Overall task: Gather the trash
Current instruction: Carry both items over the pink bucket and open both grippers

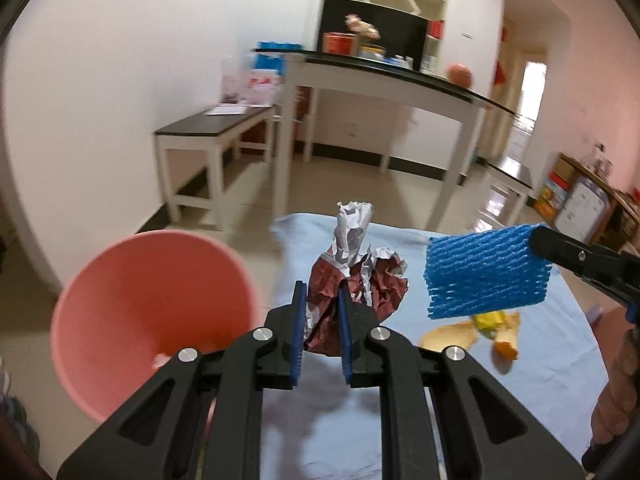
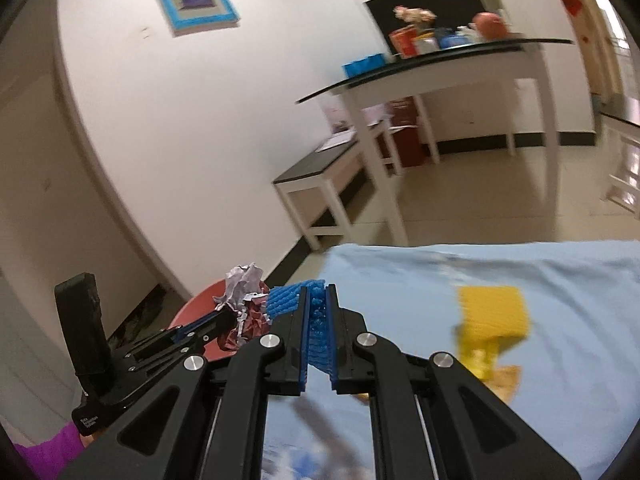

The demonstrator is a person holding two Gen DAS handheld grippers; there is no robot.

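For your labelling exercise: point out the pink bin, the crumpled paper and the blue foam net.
pink bin [image 1: 120,300], left wrist view, inner wall.
crumpled paper [image 1: 384,280], left wrist view, dark red crumpled side.
blue foam net [image 1: 480,272], left wrist view, ribbed face.

The left wrist view is taken from close behind the left gripper [image 1: 322,312], raised above the blue cloth [image 1: 520,380], facing the far white tables. The right wrist view is taken likewise behind the right gripper [image 2: 318,312], tilted leftward. Shared by both are the crumpled paper [image 1: 352,280] [image 2: 244,300], blue foam net [image 1: 486,274] [image 2: 286,300], pink bin [image 1: 152,312] and cloth.
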